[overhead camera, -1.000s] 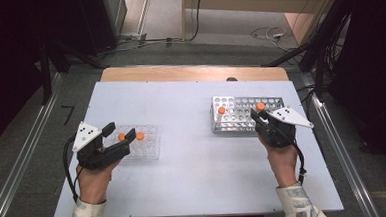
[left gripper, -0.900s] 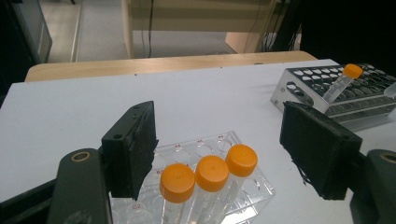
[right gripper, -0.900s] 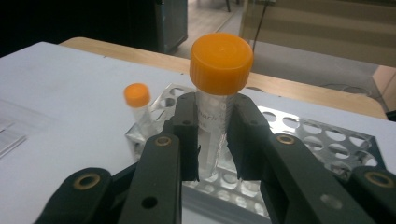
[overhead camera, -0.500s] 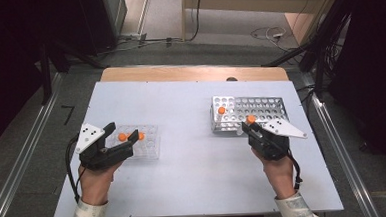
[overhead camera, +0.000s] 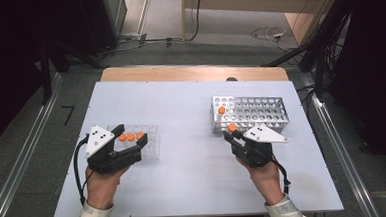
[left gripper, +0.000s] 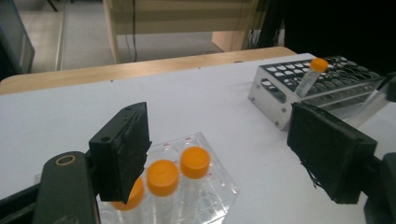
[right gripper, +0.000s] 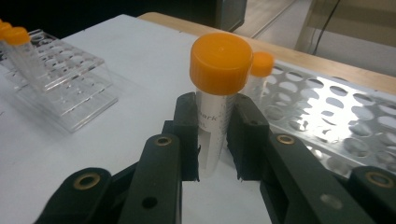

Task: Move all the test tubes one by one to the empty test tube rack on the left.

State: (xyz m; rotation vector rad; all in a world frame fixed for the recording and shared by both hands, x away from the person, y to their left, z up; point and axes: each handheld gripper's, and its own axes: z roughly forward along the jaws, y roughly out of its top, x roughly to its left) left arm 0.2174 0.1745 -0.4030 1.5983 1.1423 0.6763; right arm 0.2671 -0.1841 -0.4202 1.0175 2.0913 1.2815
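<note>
Right tongs (right gripper: pixel 217 140) grip an orange-capped tube (right gripper: pixel 218 88); left tongs (left gripper: pixel 224 158) gape, empty. Three tubes sit in the clear rack (overhead camera: pixel 150 148) at nine o'clock, one in the metal rack (overhead camera: pixel 261 110).

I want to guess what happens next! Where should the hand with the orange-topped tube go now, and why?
Probably carry it left toward the clear rack. The right gripper is shut on a tube, held off the metal rack, and three tubes stand in the clear one.
</note>
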